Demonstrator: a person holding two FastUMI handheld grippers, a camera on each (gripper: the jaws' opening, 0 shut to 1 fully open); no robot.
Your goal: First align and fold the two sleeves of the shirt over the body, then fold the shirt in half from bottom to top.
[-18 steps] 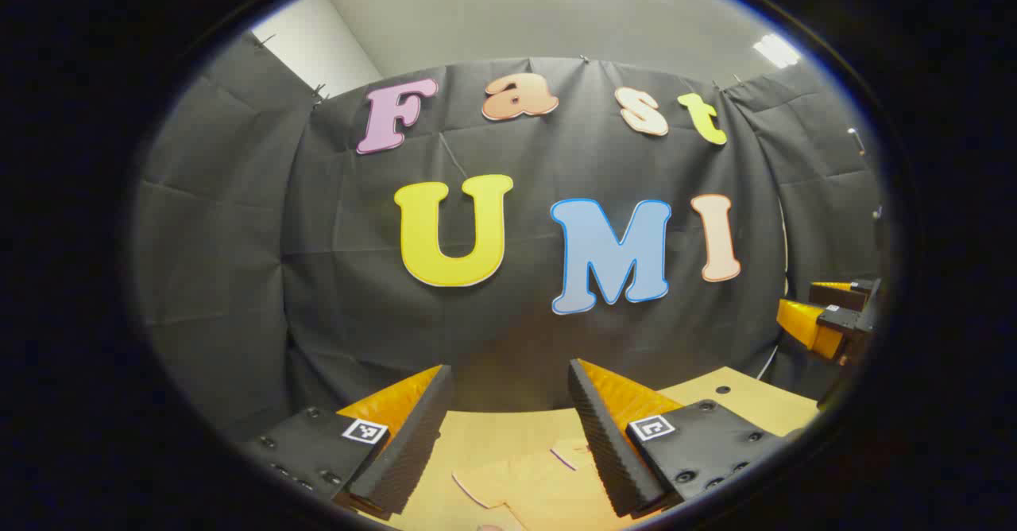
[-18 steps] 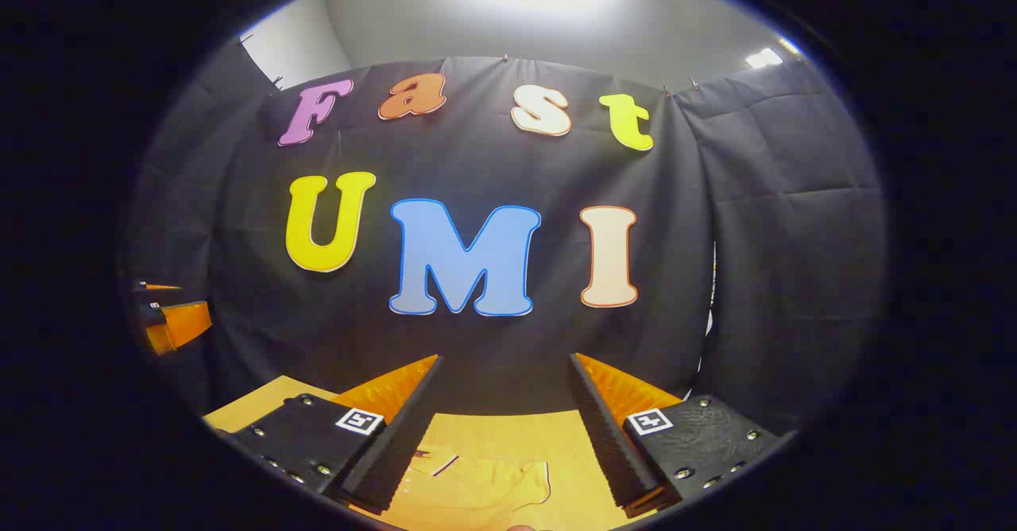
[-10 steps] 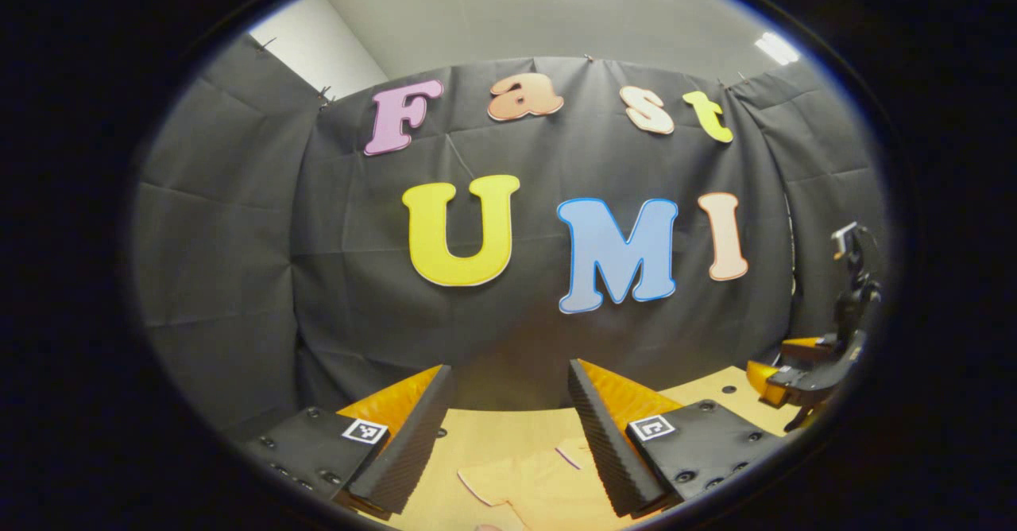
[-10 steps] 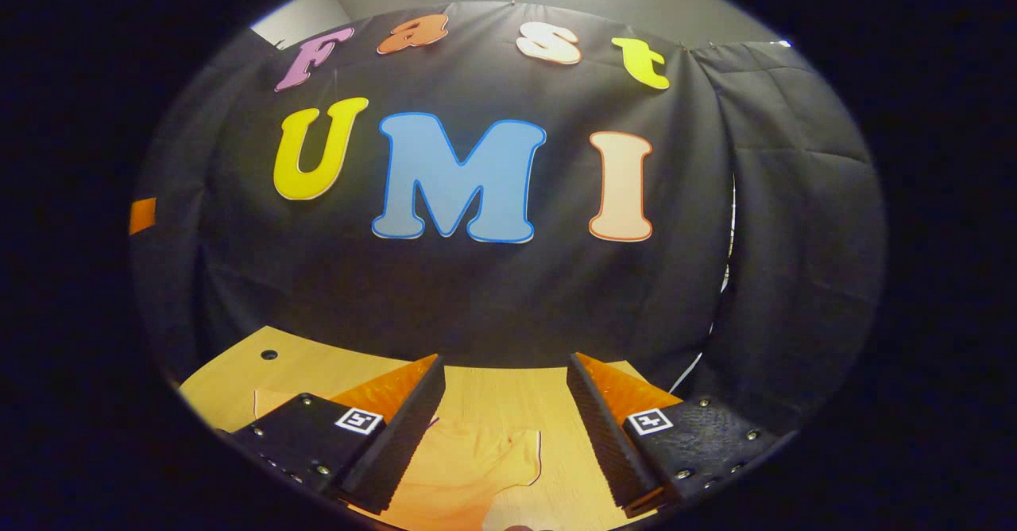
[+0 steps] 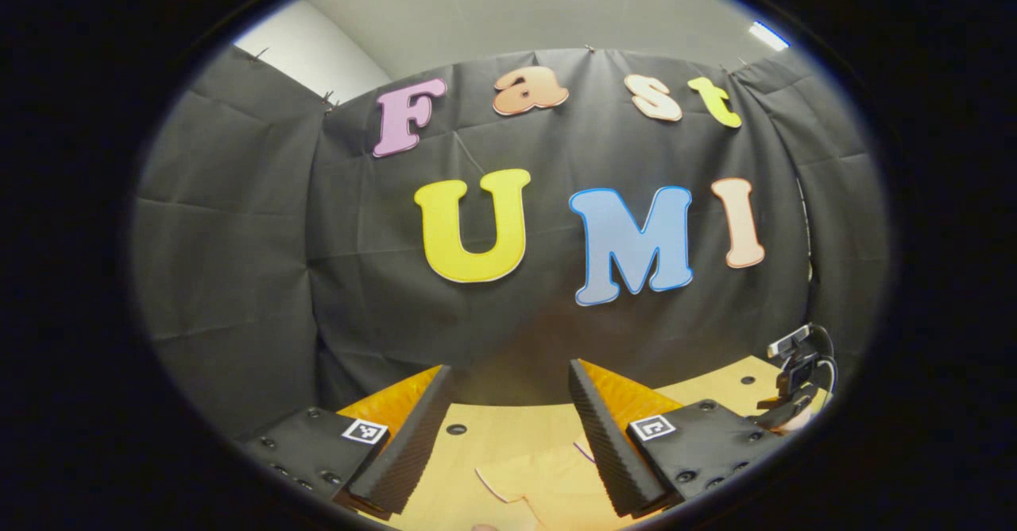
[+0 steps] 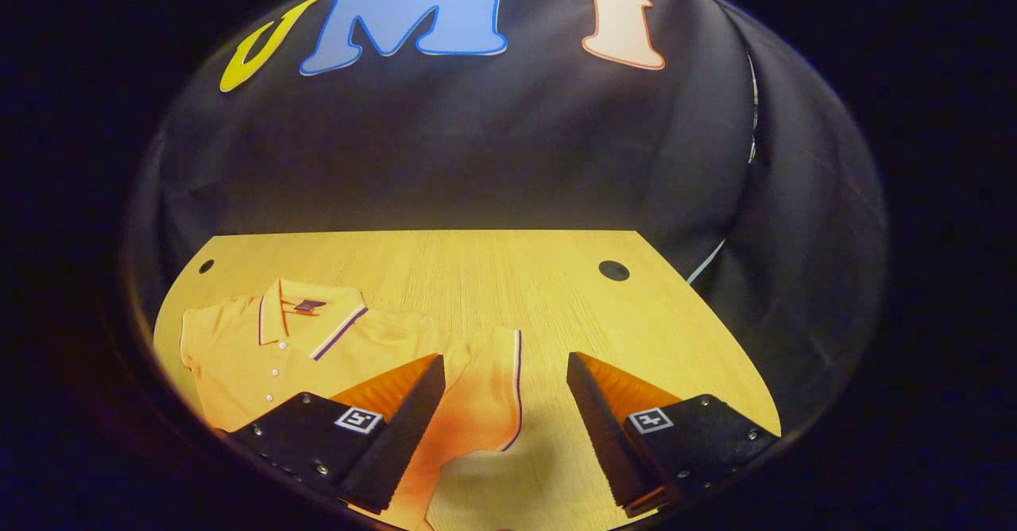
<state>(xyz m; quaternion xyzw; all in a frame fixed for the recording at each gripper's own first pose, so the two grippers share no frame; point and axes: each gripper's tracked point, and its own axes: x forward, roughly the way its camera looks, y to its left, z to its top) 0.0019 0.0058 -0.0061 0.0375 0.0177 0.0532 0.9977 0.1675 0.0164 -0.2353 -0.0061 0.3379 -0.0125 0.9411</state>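
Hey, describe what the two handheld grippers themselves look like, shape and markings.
Both the left gripper and the right gripper have two wedge-shaped fingers with ribbed inner faces. Each finger sits on a black plate with screws and carries a small square black-and-white tag.

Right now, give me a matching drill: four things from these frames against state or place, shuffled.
Column one:
1. orange polo shirt
2. right gripper
3. wooden table
4. shirt's striped sleeve cuff

Column two:
A. open, empty, above the table
B. lying flat, collar toward the booth wall
C. between the right gripper's fingers in its view
D. round hole near its far corner

Pairs: 1-B, 2-A, 3-D, 4-C
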